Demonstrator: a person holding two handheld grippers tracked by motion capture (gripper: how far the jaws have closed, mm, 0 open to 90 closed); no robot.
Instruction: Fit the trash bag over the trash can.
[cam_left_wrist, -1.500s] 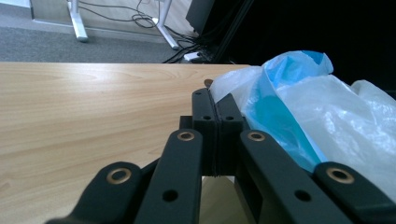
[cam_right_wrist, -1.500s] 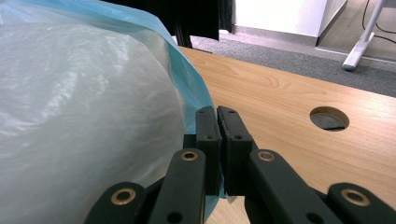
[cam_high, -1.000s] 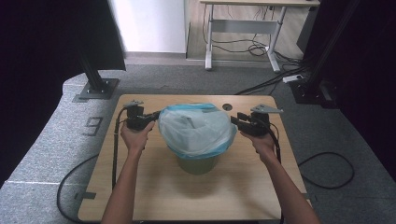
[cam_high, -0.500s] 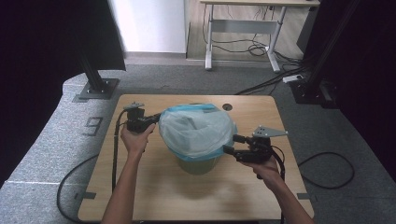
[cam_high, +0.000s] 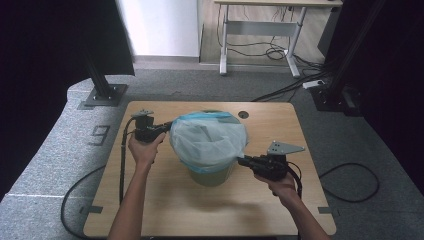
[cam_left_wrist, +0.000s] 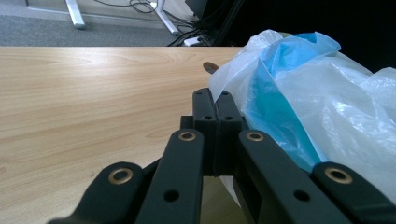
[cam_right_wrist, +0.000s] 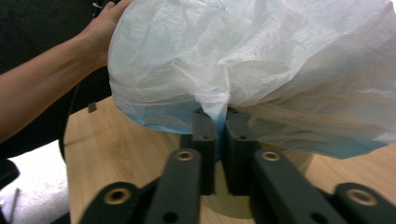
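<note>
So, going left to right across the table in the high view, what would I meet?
Left tongs → plastic bag over the green bin → right tongs.

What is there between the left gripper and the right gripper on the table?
In the high view, the bin with its plastic bag stands between the left gripper and the right gripper.

Translucent white bag (cam_high: 207, 140) with a blue hem — olive-green bin (cam_high: 212, 176) — pale wood-grain table (cam_high: 165, 205) (2 black grippers).

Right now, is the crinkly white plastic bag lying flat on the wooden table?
No, the crinkly white plastic bag sits over a green bin.
</note>
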